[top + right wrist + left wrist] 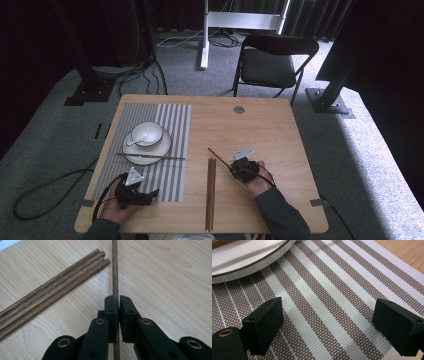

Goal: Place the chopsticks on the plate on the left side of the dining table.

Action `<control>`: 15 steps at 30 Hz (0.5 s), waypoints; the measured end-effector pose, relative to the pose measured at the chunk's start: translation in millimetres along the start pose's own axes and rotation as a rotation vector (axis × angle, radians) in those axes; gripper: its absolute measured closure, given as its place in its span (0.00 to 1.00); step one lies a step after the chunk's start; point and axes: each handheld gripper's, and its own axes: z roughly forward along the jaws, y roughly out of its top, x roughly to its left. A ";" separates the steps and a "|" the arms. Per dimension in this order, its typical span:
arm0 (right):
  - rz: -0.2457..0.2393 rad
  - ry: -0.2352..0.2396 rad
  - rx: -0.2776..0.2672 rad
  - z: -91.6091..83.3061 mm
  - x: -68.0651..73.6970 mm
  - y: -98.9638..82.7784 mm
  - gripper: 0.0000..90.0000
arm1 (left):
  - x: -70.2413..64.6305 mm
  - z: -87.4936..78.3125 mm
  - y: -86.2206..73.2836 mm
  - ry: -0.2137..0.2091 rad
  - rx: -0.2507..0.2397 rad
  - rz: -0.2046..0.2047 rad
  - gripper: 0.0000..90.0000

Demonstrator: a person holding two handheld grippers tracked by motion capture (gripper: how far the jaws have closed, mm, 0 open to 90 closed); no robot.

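A single thin brown wooden chopstick [115, 267] is clamped between the jaws of the right gripper [117, 301], which are pressed together on it, and is held just above the light wooden table [270, 130], beside a bundle of matching brown wooden chopsticks [210, 192]. The stick is judged light, stiff and smooth, so it may pivot or slip in a narrow grip; a hold nearer its middle would steady it. The jaws of the left gripper [325, 327] are seen wide apart with nothing between them, above the brown-and-white striped woven placemat [332, 290], near the white round ceramic plate [131, 154], across which another chopstick [150, 156] is laid.
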 end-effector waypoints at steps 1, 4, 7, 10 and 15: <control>0.000 0.000 0.000 0.0 0.0 0.0 0.94 | 0.0 0.0 0.0 0.000 0.000 0.000 0.11; -0.022 0.007 -0.010 -0.4 1.2 3.1 0.94 | 0.0 0.0 0.0 0.000 0.000 0.000 0.11; -0.061 0.020 -0.020 -0.8 3.7 8.8 0.94 | 0.0 0.0 0.0 0.000 0.000 0.000 0.11; -0.073 0.023 -0.023 -0.6 4.7 11.3 0.94 | 0.0 0.0 0.0 0.000 0.000 0.000 0.11; -0.101 0.030 -0.033 -1.0 6.8 18.0 0.94 | 0.0 0.0 0.0 0.000 0.000 0.000 0.11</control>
